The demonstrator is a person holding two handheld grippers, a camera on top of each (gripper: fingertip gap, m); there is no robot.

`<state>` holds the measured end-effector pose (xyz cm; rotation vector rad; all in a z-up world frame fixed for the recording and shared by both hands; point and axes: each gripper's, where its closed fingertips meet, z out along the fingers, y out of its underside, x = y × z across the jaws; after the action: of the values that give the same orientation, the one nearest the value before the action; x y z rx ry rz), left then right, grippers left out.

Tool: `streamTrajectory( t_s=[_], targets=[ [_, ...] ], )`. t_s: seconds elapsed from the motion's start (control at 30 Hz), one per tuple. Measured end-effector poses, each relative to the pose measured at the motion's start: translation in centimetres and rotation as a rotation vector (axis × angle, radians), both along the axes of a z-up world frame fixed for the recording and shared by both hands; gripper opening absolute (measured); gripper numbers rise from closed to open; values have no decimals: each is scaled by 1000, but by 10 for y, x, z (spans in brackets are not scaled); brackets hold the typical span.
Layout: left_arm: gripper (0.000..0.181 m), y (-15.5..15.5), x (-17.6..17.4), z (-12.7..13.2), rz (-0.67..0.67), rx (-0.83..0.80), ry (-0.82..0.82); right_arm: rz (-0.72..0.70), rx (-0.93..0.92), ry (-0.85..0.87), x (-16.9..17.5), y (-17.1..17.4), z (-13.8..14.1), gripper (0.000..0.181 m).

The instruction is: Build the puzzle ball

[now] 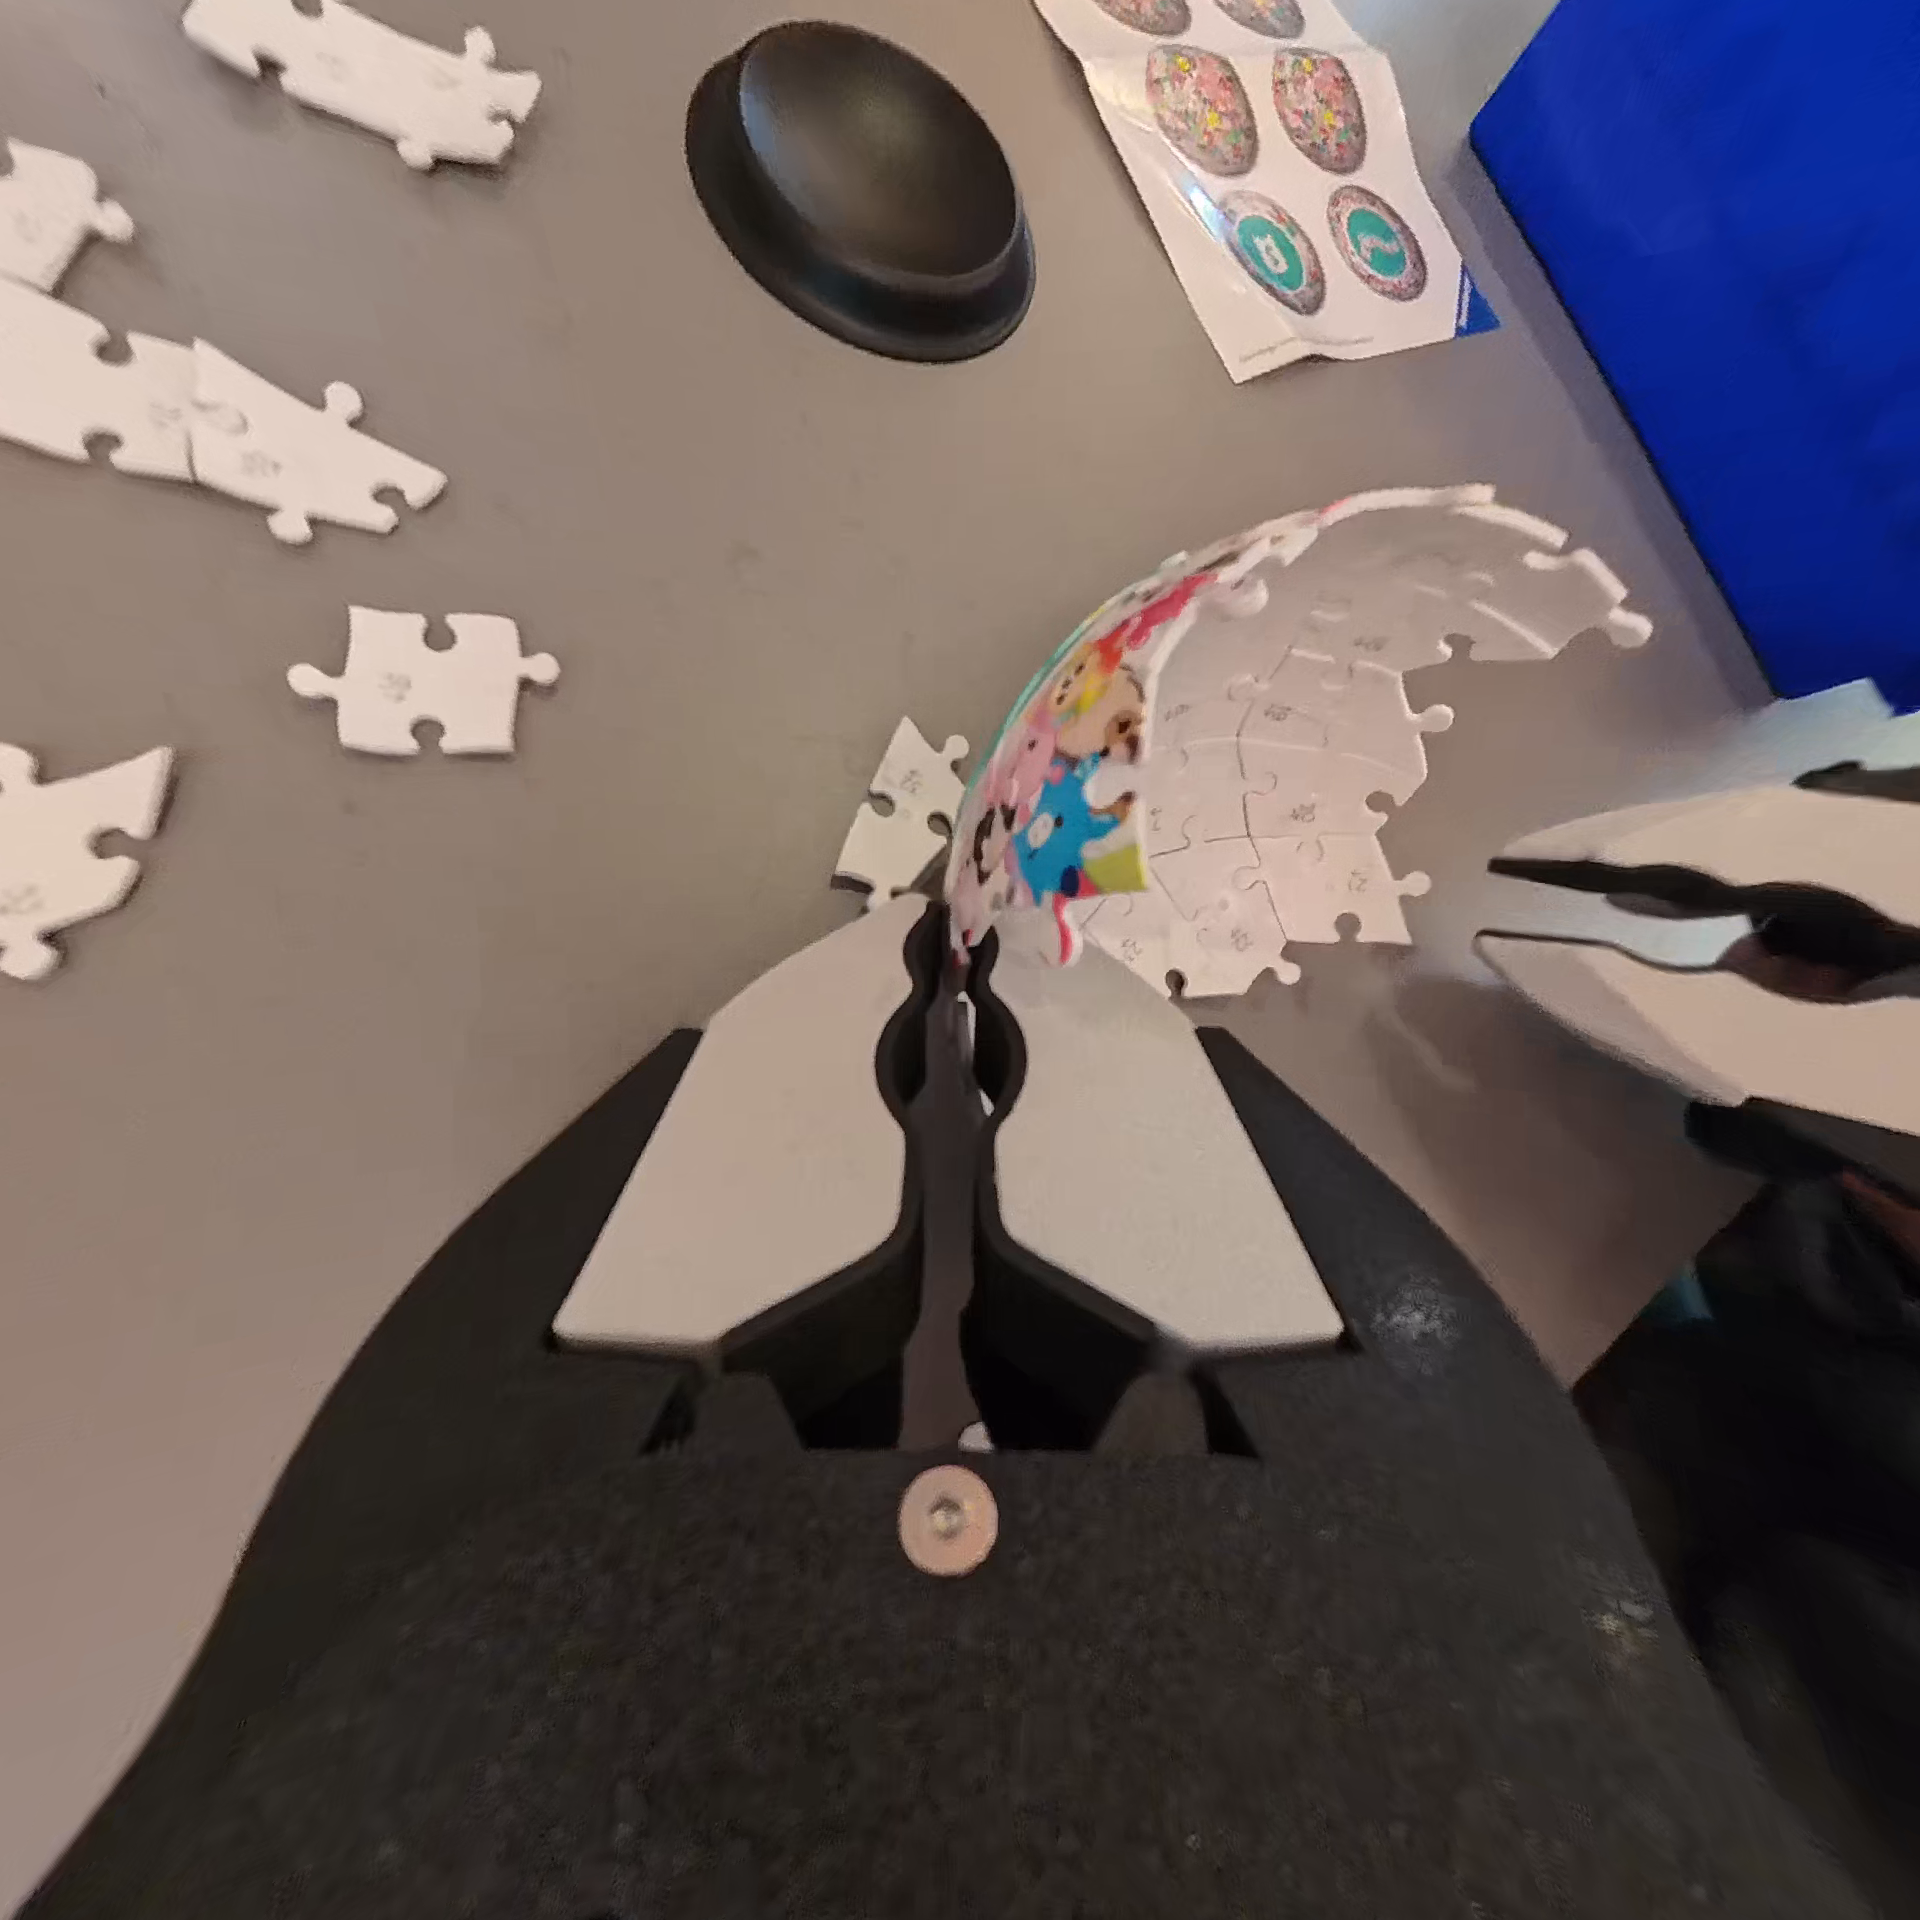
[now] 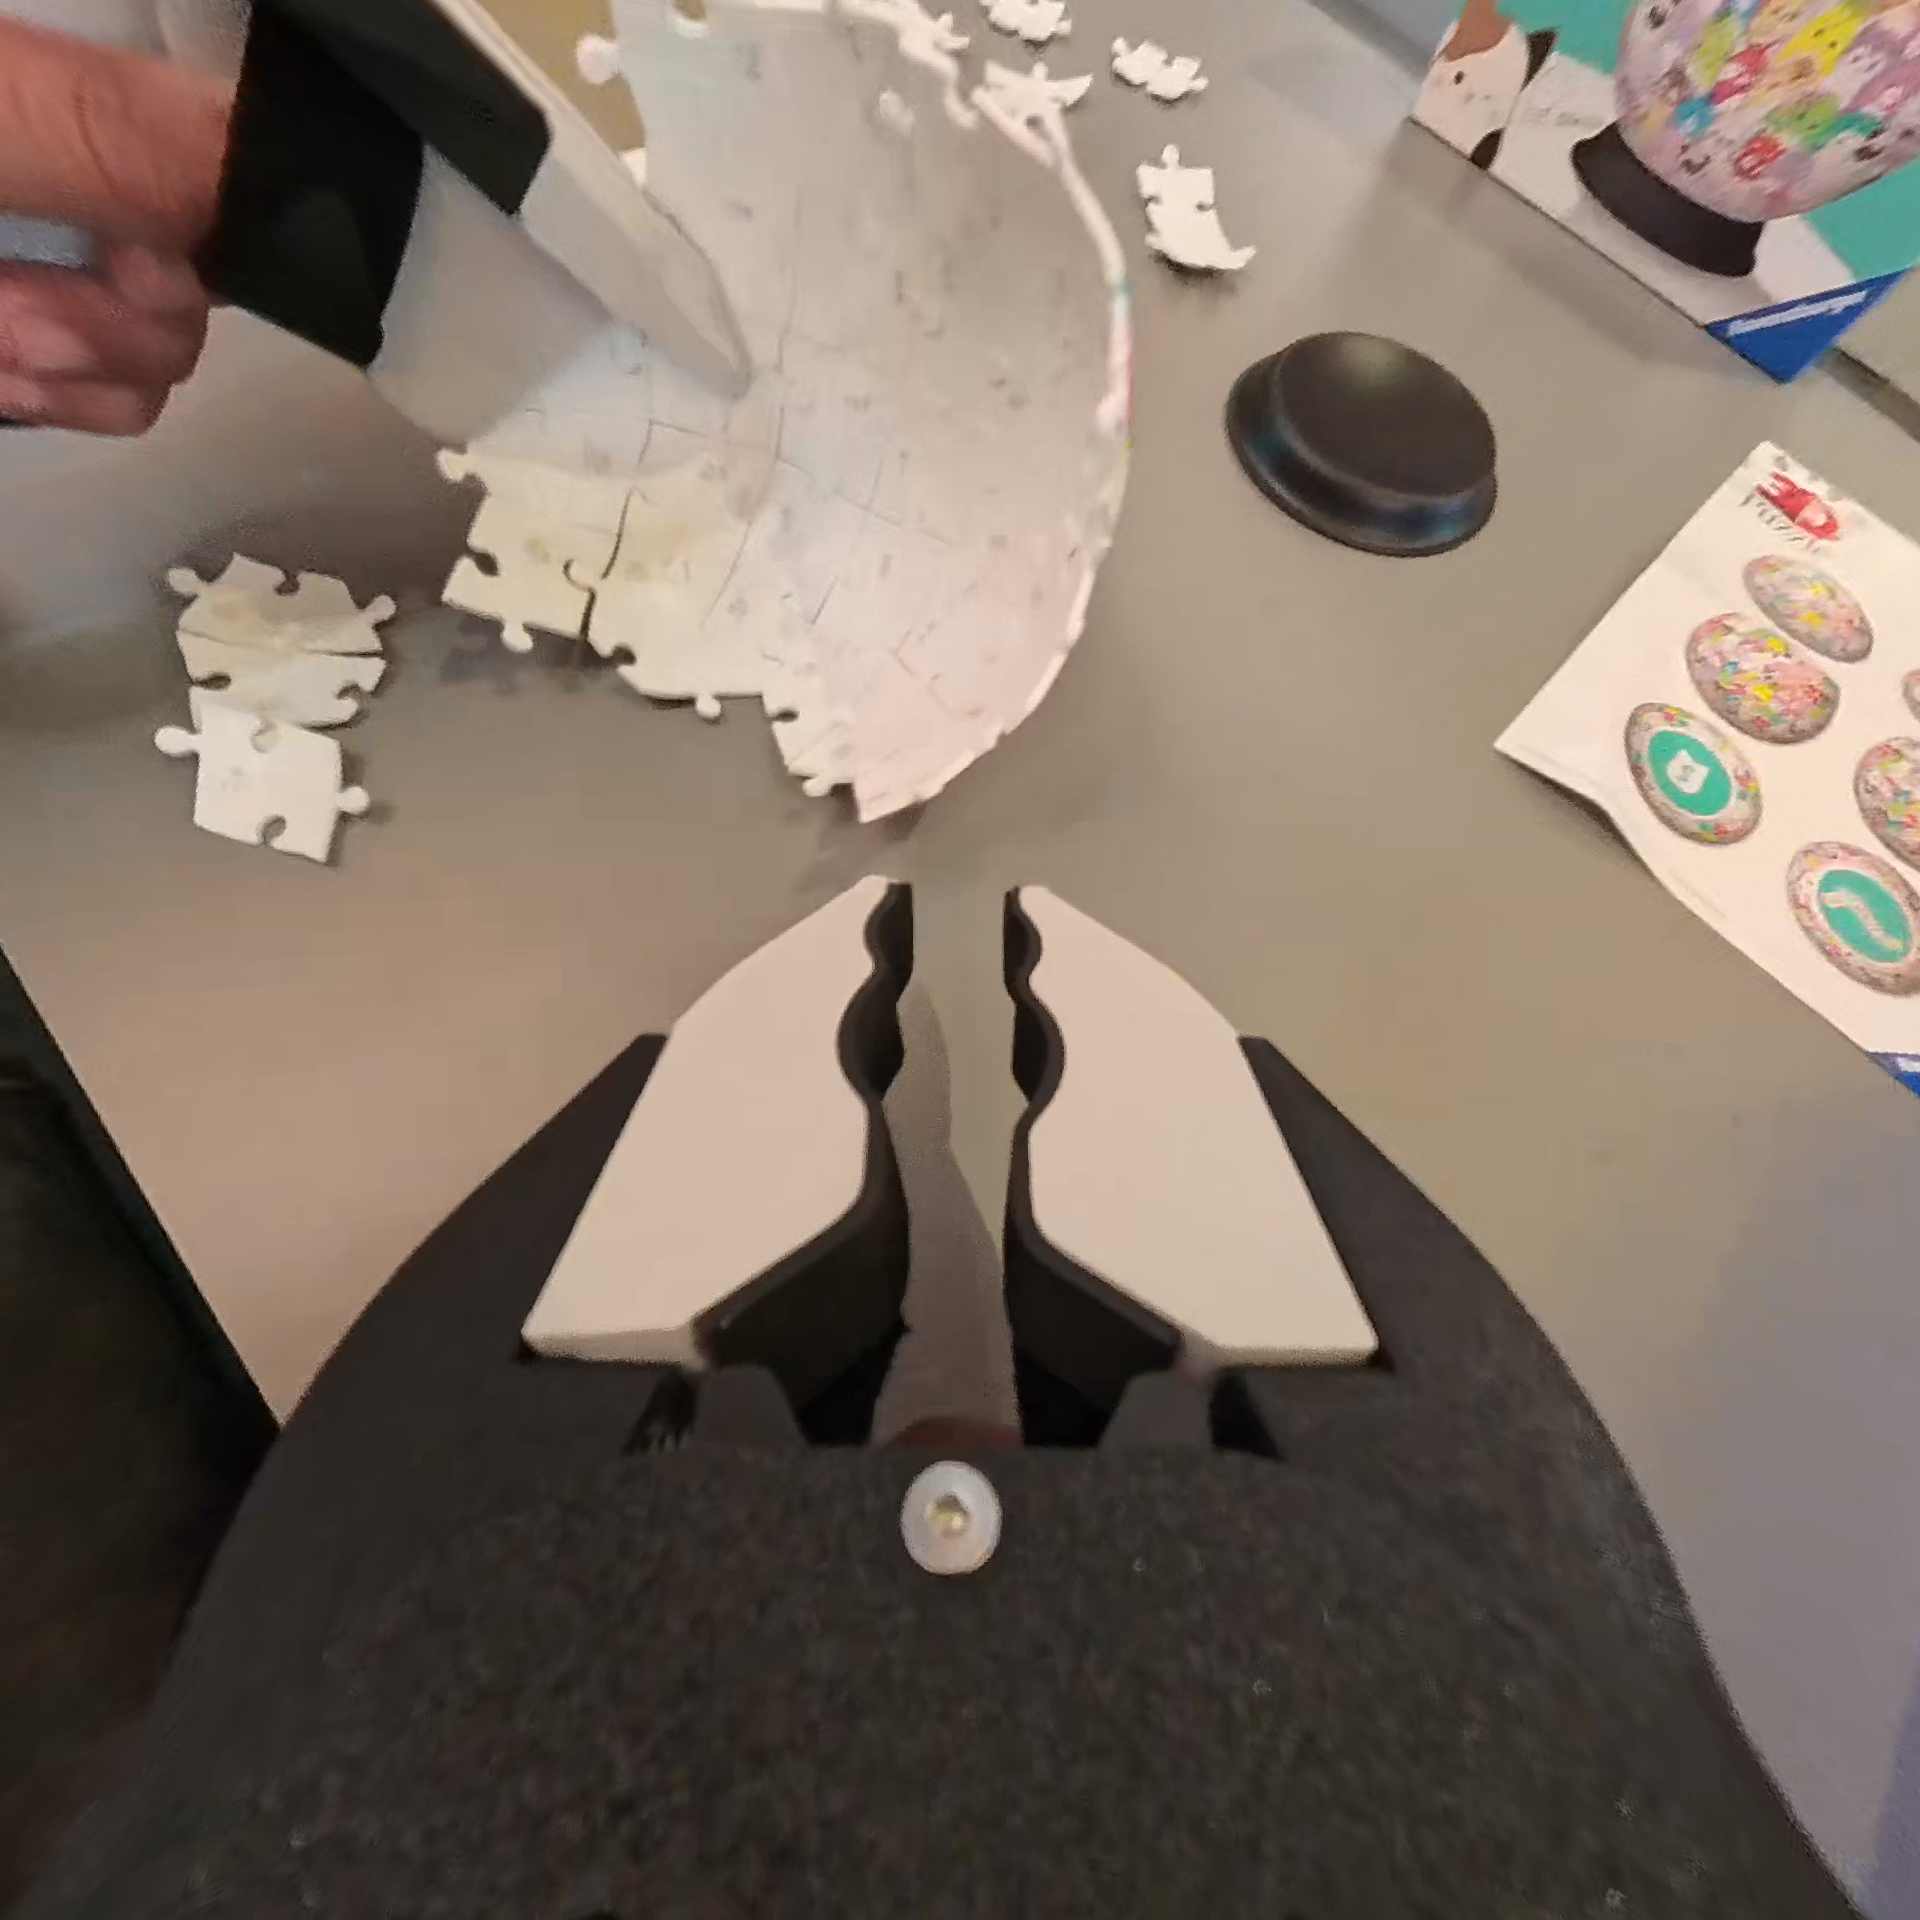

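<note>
While the left tongs point(image 1: 954, 940) are clamped tight on the edge of the half-built puzzle ball point(image 1: 1247, 748), the curved shell is tipped up on its side over the grey table point(image 1: 644, 582), its coloured outside facing left and its white inside facing the right tongs point(image 2: 958, 914). Those right tongs hang just short of the shell's lower rim, jaws slightly apart and holding nothing. In the right wrist view a person's hand point(image 2: 94, 218) grips the left tool at the upper left.

Loose white pieces lie face down on the table: a single piece point(image 1: 426, 681), a joined strip point(image 1: 208, 431), and a small cluster point(image 2: 275, 686) beside the shell. The black round stand point(image 1: 862, 187) sits well apart from the ball. Near it lies the instruction sheet point(image 1: 1278, 177), and beyond that the puzzle box point(image 2: 1704, 166).
</note>
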<state>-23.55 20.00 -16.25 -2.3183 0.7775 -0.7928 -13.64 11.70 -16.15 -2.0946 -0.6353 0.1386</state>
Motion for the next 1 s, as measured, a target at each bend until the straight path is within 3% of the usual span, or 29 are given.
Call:
streamTrajectory(
  t_s=[0.43,0.7,1.0],
  targets=[
    [5,0,-3,-5,-52,-146,-120,14,-33,-6,-9,-1,-8,17],
    [19,0,-4,1,-72,-216,-213,32,-49,-16,-12,-3,-12,18],
    [7,-2,-6,0,-90,-214,-202,49,-45,-23,-17,-4,-12,18]
  ],
)
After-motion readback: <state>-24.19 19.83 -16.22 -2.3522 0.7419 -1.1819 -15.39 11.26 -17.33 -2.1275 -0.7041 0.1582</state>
